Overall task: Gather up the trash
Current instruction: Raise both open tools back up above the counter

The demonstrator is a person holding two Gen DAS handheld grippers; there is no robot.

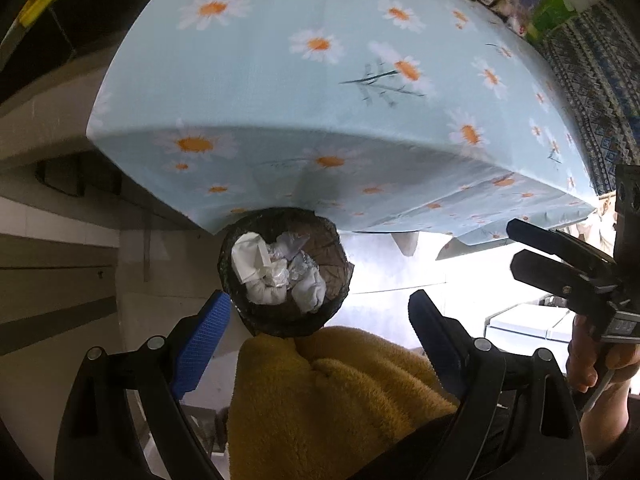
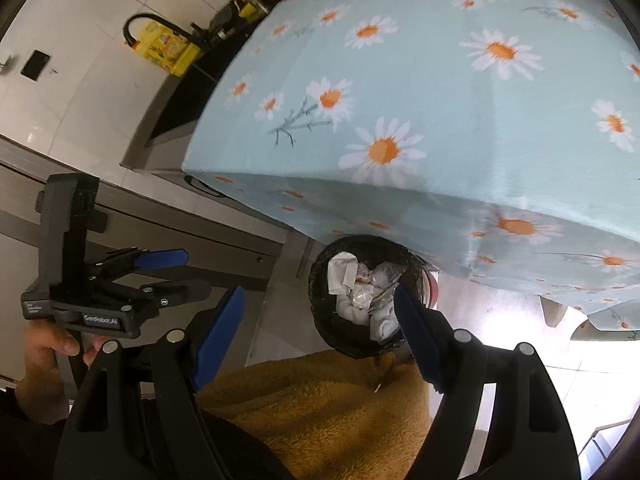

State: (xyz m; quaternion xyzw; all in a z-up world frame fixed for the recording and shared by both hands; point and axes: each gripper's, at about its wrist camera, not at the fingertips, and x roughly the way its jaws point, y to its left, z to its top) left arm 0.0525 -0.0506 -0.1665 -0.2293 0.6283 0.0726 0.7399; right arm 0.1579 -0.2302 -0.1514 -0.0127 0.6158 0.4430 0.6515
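both grippers (image 1: 316,330) (image 2: 320,330) hang wide open and empty over the bin (image 1: 280,308), its crumpled paper (image 1: 276,268) light, soft, easily pinched anywhere.

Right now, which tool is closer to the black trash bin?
Left, narrowly. The left tool hovers over the bin, which lies just ahead between its open fingers. The right tool also hovers above, with the bin behind one finger.

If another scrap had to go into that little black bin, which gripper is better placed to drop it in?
Probably the left gripper. In its own view the bin sits almost centred just beyond its open fingertips. From the right gripper the bin lies off toward one finger, which partly covers its rim. Both are empty, so the difference is slight.
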